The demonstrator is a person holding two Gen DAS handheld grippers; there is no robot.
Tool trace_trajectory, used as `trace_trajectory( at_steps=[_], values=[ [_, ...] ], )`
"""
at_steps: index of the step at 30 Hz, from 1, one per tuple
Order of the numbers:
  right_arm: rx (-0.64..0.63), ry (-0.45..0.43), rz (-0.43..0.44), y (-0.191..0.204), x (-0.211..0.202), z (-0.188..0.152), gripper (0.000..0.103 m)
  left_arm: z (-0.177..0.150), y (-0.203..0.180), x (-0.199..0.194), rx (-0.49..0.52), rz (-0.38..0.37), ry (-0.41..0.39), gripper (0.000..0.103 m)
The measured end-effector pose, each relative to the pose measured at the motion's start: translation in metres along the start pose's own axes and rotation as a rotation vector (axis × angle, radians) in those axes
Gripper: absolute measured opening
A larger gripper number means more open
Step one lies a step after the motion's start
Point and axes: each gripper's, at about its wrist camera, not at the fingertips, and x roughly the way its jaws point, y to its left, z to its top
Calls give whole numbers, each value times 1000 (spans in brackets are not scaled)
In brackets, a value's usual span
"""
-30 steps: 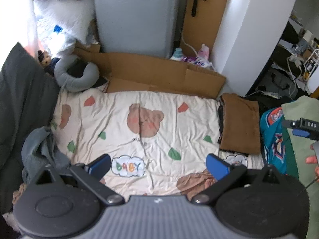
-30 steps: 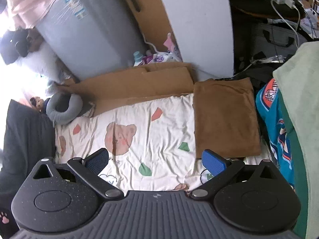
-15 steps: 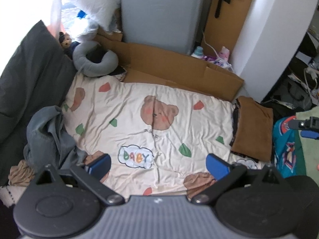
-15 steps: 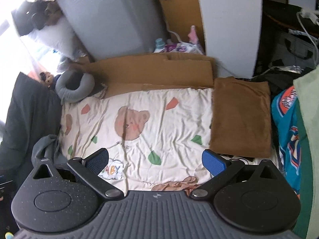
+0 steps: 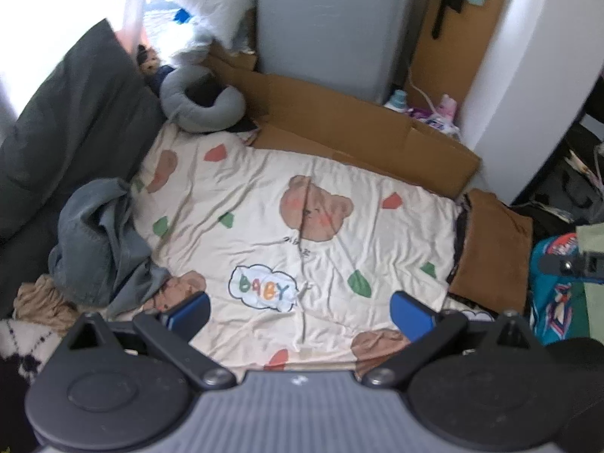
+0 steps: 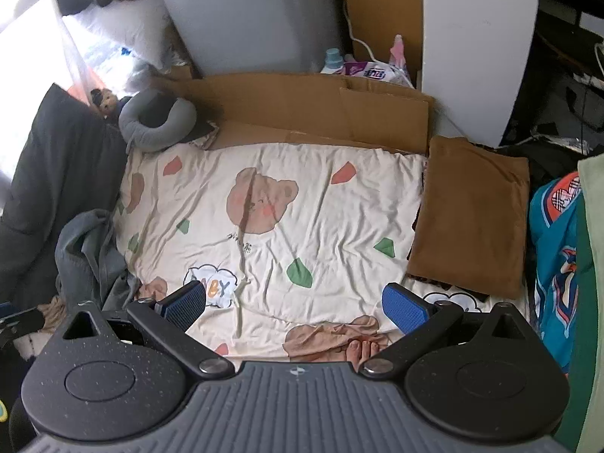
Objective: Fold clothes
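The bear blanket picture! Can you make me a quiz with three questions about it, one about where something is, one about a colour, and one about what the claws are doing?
1. Where does the crumpled grey garment lie?
A. at the left edge of the cream bear-print blanket
B. on the cardboard
C. on the folded brown cloth

2. What colour is the flat folded cloth at the blanket's right edge?
A. pink
B. brown
C. white

3. How do the left claw and right claw stand?
A. both shut on cloth
B. one open, one shut
C. both open, holding nothing

Answers: 1 A, the grey heap overlaps the blanket's left side. 2 B, it is plain brown. 3 C, bare blanket shows between each pair of blue pads.
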Motion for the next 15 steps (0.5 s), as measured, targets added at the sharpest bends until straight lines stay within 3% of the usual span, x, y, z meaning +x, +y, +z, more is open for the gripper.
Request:
trace_trajectory(
  at_steps=[8, 15],
  values=[
    [-100, 5, -15, 19, -3, -12, 103, -8, -7, -3, -4, 27, -2, 102],
    [-112, 12, -18, 23, -1, -20, 102, -18, -6, 1, -35, 41, 15, 102]
  ],
)
